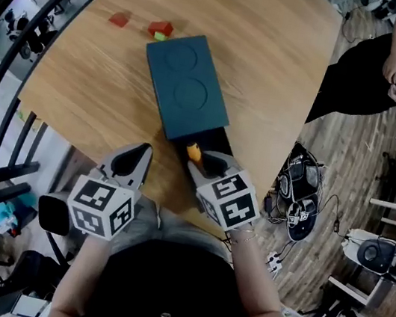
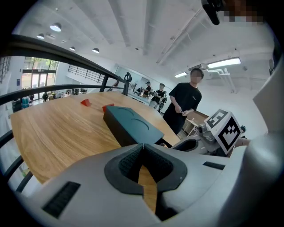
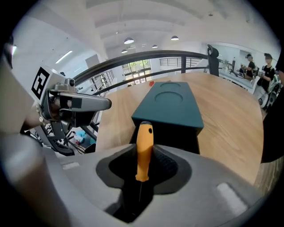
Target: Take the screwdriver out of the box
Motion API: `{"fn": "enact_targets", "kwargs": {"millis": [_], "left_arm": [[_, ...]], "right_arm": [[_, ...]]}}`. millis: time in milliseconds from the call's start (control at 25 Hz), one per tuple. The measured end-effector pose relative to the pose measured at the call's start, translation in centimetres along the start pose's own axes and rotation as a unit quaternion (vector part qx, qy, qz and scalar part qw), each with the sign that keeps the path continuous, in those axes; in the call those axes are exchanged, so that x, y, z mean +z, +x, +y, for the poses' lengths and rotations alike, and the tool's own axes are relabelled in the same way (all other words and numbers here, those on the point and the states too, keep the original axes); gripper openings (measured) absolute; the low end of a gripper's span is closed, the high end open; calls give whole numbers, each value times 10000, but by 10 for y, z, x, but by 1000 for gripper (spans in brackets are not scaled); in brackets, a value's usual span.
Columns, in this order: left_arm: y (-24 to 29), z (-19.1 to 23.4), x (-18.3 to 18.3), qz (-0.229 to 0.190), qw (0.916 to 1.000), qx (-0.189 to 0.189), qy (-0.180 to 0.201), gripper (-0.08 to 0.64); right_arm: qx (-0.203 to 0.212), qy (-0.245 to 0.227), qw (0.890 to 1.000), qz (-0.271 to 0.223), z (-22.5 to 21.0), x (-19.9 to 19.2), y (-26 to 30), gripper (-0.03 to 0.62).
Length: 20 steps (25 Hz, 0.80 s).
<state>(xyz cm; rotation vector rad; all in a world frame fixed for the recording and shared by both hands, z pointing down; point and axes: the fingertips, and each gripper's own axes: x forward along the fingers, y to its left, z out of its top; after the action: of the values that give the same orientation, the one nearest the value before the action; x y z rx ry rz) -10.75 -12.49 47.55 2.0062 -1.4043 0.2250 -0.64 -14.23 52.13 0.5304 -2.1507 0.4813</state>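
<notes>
**Item:** orange-handled screwdriver with dark metal shaft (image 3: 144,137).

**Location:** clamped, handle pointing forward, in the right tongs (image 3: 144,155). It is held at the open black drawer (image 1: 205,141) at the near end of the dark teal rectangular box (image 1: 186,83). Whether it is fully clear of the drawer cannot be told.

**Left tongs** (image 2: 142,150): pressed together, nothing held, beside the drawer over the round light-wood surface (image 1: 274,69).

**Handling:** the grip is taken low on the handle, near the shaft. A straight lift away from the drawer walls is judged best, with a firm clamp so the handle cannot swing.

**Surroundings:**
- Two small red blocks (image 1: 119,19) are noted beyond the box, well apart from the work.
- A black railing (image 1: 24,25) is seen past the surface's edge.
- A person in black (image 2: 184,104) is seen standing beyond.

Nothing is seen obstructing the lift.
</notes>
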Motion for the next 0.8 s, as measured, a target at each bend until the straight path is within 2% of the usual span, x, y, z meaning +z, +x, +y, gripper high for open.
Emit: {"fn": "enact_targets", "kwargs": {"millis": [440,800], "left_arm": [[-6,-26,34,-191,9980,-320,515,20],[-8,-48,61,-421,9947,-561,753,21]], "right_arm": [[-288,132,9927,-1167,3,41,-47,112],[-404,263,9704,-2366,6,85,-94,112]]}}
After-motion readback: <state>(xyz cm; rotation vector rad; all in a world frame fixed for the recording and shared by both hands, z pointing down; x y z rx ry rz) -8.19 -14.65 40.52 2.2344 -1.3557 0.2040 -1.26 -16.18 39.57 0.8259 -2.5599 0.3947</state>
